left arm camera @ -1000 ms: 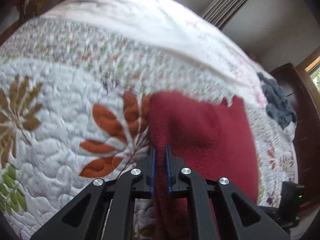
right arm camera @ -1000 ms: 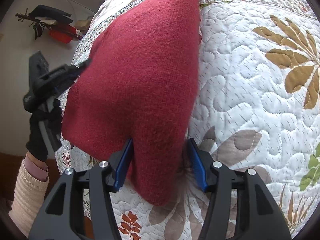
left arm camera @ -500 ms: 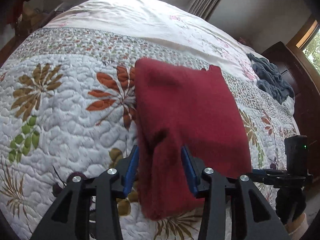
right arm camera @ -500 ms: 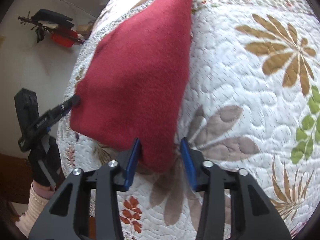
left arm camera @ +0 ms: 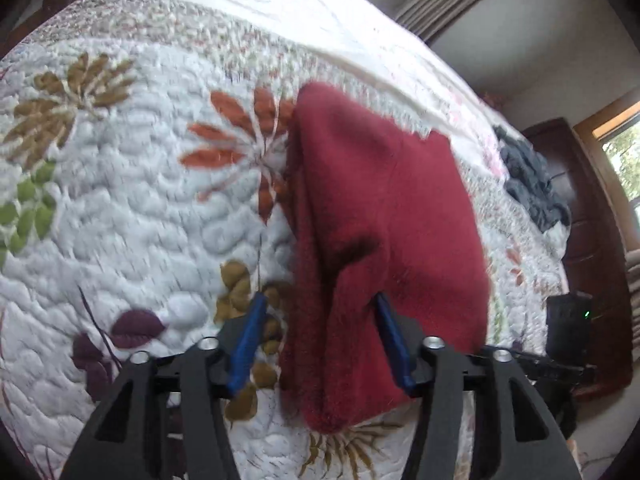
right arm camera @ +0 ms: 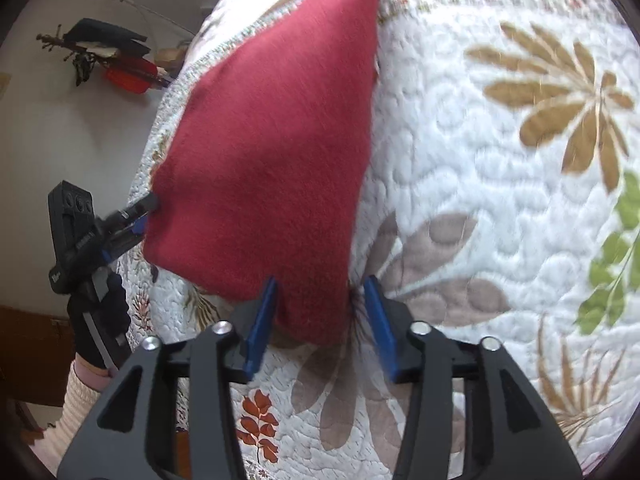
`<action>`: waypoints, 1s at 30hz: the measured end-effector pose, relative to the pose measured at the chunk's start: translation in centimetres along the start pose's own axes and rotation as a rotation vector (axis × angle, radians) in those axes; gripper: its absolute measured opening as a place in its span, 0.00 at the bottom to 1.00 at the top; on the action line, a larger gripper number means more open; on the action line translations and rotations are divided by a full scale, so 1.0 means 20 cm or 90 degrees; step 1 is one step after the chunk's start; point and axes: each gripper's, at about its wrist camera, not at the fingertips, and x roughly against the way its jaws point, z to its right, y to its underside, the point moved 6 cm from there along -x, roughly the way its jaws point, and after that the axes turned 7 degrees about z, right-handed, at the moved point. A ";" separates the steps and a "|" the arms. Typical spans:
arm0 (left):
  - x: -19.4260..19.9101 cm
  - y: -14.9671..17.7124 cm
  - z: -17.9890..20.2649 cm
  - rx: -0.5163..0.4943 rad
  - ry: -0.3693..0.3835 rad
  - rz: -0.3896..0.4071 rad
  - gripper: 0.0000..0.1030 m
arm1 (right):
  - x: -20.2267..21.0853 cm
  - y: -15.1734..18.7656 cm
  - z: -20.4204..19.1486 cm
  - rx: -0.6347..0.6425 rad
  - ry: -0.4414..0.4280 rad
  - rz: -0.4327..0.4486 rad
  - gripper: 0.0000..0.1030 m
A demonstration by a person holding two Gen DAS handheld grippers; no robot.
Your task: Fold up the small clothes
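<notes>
Left wrist view: left claw [left arm camera: 320, 338] spread wide, blue pads [left arm camera: 248, 344] standing apart on either side of a near corner of the red cloth [left arm camera: 380, 216], not pinching it. Cloth folded, lying on the quilted bed cover [left arm camera: 120, 220], its near end raised in a soft ridge between the pads, the far end flat against the quilt beside an orange leaf print [left arm camera: 240, 148]. Farther back on the bed, a crumpled dark grey garment [left arm camera: 528, 184], well apart from the red cloth. Dark wooden furniture [left arm camera: 592, 240] past the bed edge at right. Picture somewhat blurred.

Right wrist view: right claw [right arm camera: 320, 320] likewise open, blue pads [right arm camera: 260, 324] flanking the other near corner of the red cloth [right arm camera: 272, 152], a clear gap on the right side; whether the left pad touches the fabric, cannot tell. Cloth stretching away as a long tapering shape over the quilt [right arm camera: 500, 200], brown leaf prints [right arm camera: 560, 100] at right, a greyish leaf print [right arm camera: 432, 280] just beside the corner. At left edge of the cloth, the left claw [right arm camera: 144, 216] seen from the side, tips at the fabric's corner, held by a hand in a black glove [right arm camera: 100, 320] above a cream ribbed sleeve [right arm camera: 76, 400]. Red and black objects [right arm camera: 116, 60] against the pale wall behind.
</notes>
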 end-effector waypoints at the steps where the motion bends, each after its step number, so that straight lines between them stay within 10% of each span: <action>1: -0.01 -0.05 -0.01 0.007 0.003 0.009 0.71 | 0.01 -0.02 0.01 0.000 -0.005 0.005 0.50; 9: -0.33 -0.21 -0.14 0.096 0.053 -0.070 0.73 | 0.01 -0.24 0.03 -0.023 -0.041 0.027 0.61; 22: -0.59 -0.18 0.05 0.060 0.216 -0.164 0.69 | -0.25 -0.38 0.11 -0.108 -0.140 0.008 0.70; 30: -0.54 -0.14 0.11 0.071 0.224 -0.134 0.43 | -0.15 -0.39 0.04 -0.086 -0.140 0.028 0.43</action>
